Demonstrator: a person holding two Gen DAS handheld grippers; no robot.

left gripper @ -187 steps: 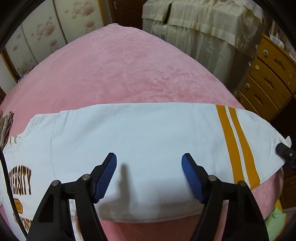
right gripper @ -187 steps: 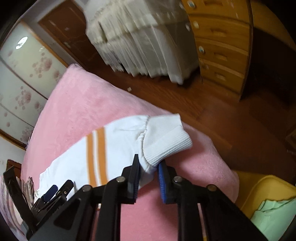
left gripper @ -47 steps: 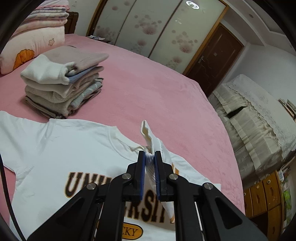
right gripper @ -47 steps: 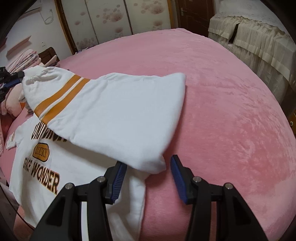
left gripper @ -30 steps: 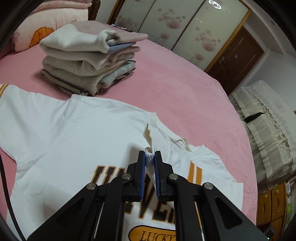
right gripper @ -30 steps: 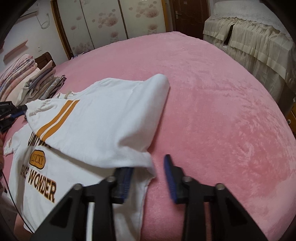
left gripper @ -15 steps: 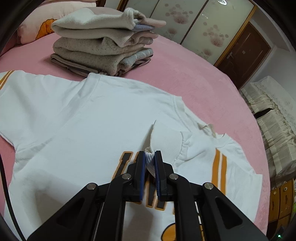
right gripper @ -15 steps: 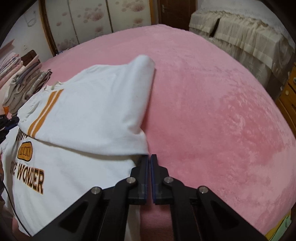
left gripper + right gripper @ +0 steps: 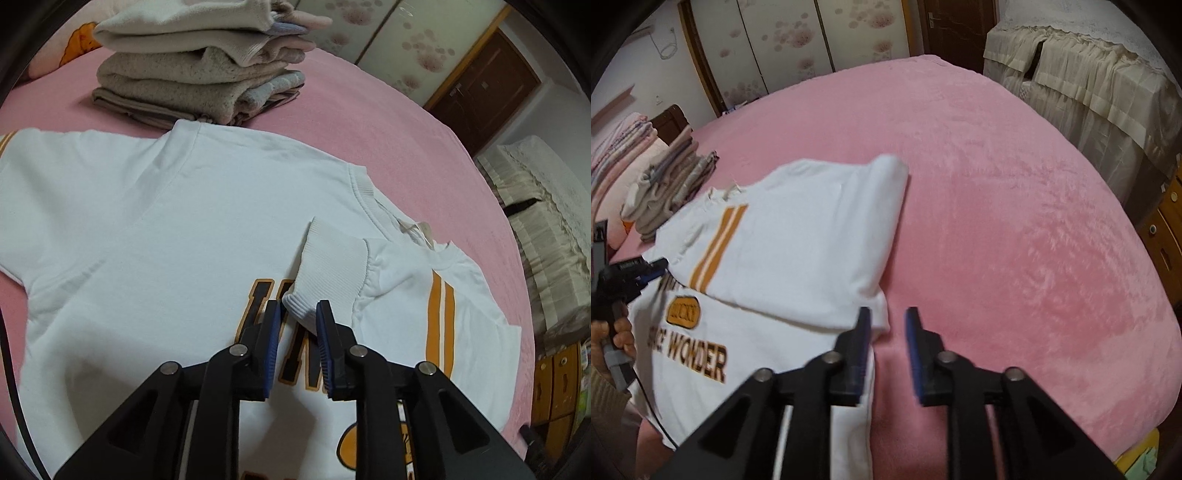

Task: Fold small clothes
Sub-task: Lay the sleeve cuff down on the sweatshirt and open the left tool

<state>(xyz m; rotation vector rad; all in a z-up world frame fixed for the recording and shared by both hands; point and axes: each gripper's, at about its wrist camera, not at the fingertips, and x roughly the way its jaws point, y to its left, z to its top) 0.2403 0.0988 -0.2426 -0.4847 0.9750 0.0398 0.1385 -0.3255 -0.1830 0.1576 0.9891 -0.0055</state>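
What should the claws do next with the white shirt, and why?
Probably pull the left claw back off the ribbed cuff, then fold the other sleeve in. The left claw stands open around the cuff, and that striped sleeve already lies across the shirt's chest. The other sleeve is spread flat toward the folded stack. The right claw is open too.

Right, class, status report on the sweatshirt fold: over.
Left gripper open, ribbed cuff between its jaws. Right gripper open at folded edge. White printed sweatshirt: striped sleeve across chest. Nothing obstructing.
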